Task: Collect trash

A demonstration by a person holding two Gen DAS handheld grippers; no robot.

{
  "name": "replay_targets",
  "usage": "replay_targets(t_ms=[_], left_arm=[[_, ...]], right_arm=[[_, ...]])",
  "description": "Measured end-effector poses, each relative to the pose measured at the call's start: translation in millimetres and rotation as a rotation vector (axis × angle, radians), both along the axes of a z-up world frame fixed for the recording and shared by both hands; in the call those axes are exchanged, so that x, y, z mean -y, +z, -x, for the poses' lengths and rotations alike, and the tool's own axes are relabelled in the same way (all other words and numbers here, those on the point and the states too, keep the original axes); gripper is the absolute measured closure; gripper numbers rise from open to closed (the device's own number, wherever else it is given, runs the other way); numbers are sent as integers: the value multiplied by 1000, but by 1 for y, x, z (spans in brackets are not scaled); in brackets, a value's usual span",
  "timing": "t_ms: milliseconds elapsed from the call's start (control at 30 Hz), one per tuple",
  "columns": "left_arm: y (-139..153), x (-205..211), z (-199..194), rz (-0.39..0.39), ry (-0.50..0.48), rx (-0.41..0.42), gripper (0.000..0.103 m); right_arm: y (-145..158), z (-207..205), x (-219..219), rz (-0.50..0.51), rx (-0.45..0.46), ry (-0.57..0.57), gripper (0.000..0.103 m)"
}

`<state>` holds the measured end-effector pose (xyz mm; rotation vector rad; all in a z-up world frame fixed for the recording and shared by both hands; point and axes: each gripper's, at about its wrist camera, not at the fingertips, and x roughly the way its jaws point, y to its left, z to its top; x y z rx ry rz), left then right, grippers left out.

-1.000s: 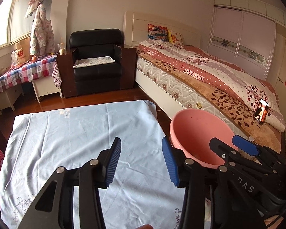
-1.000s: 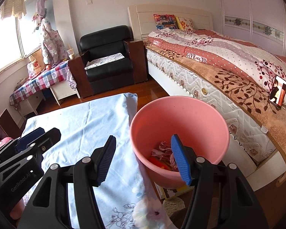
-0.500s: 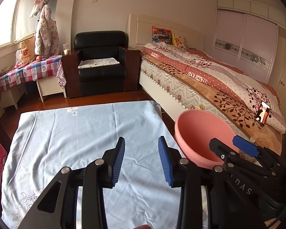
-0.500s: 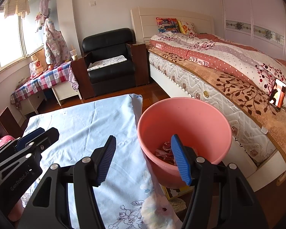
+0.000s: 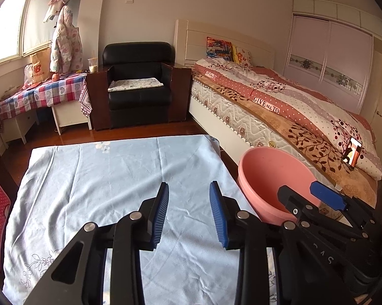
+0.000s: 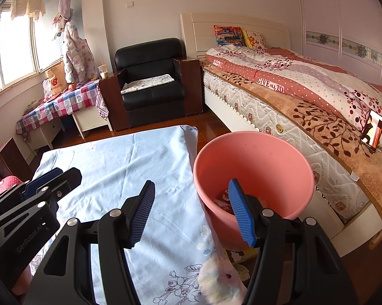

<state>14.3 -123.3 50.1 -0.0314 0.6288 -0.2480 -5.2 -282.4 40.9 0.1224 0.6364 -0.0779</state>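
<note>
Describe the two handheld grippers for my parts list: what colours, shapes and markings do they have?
Both match: the left gripper and right gripper have black, angular linkage frames with silver rivets and two ribbed blue pads each. The left gripper's body carries pale lettering that looks like "GenRobot.AI" in the right wrist view.

We count two grippers: the left gripper (image 5: 188,212) and the right gripper (image 6: 191,213), each with two blue-padded fingers. We see one worktop (image 5: 101,178) under one pale blue cloth, and one pink bucket (image 6: 274,157) beside it, holding crumpled scraps we cannot number. Around them we count one bed (image 6: 305,94) with two pillows (image 6: 227,35) at its head, one black armchair (image 5: 140,81), one phone (image 6: 372,129) propped on the bed, one checked side table (image 5: 38,94) and one paper cup (image 5: 92,64)
</note>
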Motion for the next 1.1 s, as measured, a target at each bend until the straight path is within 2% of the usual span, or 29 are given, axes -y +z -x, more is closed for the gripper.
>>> replay_targets(t_ms=[1100], left_arm=[[-1, -12, 0, 7, 23, -3, 71]], right_arm=[[1, -2, -15, 33, -12, 28, 42]])
